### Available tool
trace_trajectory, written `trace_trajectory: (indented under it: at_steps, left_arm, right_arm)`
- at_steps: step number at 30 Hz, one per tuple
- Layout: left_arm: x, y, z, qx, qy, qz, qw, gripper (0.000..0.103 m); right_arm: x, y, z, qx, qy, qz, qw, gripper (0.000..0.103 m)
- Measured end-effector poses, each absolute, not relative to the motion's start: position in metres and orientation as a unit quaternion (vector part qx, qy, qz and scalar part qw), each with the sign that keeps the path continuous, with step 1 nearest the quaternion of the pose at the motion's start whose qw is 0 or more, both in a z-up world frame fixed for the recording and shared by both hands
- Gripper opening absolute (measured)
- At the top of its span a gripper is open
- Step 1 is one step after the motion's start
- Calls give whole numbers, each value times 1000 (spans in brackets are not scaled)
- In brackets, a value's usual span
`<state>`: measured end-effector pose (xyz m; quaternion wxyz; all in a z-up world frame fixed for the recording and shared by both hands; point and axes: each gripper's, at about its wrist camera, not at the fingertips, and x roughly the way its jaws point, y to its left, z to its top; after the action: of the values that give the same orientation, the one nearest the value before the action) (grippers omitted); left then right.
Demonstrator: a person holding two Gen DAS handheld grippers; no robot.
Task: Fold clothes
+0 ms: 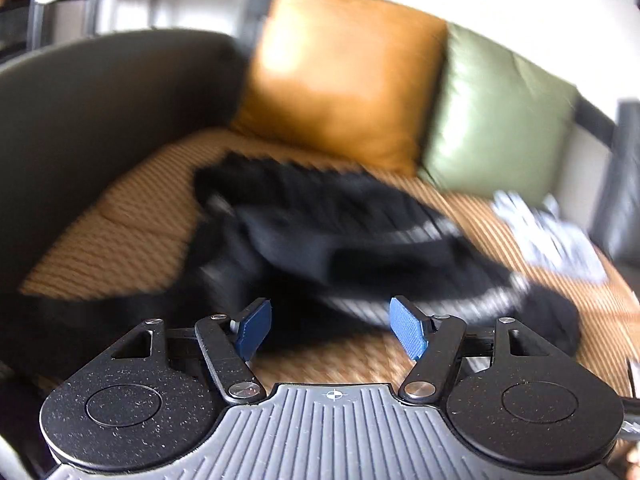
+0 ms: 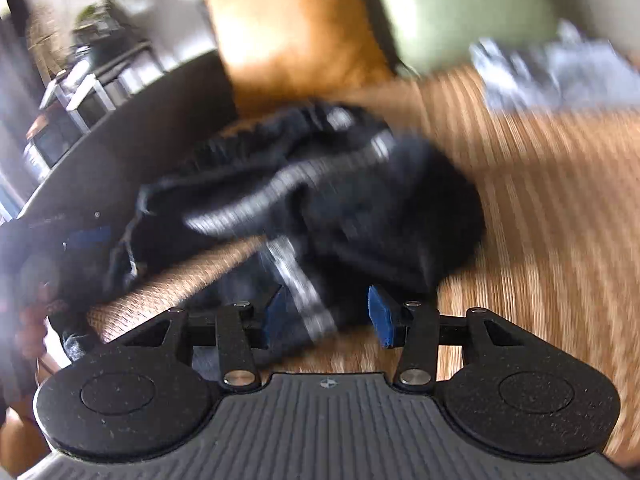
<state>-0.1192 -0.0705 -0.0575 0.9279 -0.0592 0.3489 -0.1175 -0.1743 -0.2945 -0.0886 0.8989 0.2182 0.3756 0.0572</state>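
open left tool before black garment

A home living room: sofa with orange cushion and green cushion.

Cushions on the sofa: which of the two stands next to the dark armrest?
The orange cushion. It leans beside the dark armrest, while the green cushion stands on its far side, away from the armrest.
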Motion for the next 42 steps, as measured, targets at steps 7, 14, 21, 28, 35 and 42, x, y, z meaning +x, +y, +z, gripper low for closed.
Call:
trace_trajectory:
  at_steps: [7, 14, 21, 28, 35, 42]
  left_arm:
    - [-130, -90, -75, -24, 360, -124, 924, 78]
    - [-122, -68, -77, -57, 369, -96, 923, 79]
    - [-123, -61, -76, -58, 369, -85, 924, 79]
    - [-125, -41, -79, -54, 368, -55, 927, 79]
    - [-125, -26, -85, -56, 367, -31, 928, 79]
    - [-115, -24, -91, -38, 368, -24, 929, 81]
  right_arm:
    - [-164, -298, -113, 259, 383, 26, 886, 53]
    - [-154, -294, -124, 255, 379, -14, 889, 58]
    - [-151, -295, -103, 228, 353, 13, 907, 4]
    - [-177, -326, -40, 180, 291, 3, 940, 3]
    - [-183, -381, 0, 83, 250, -110, 958, 3]
    - [-137, -425, -57, 50, 365, -172, 913, 6]
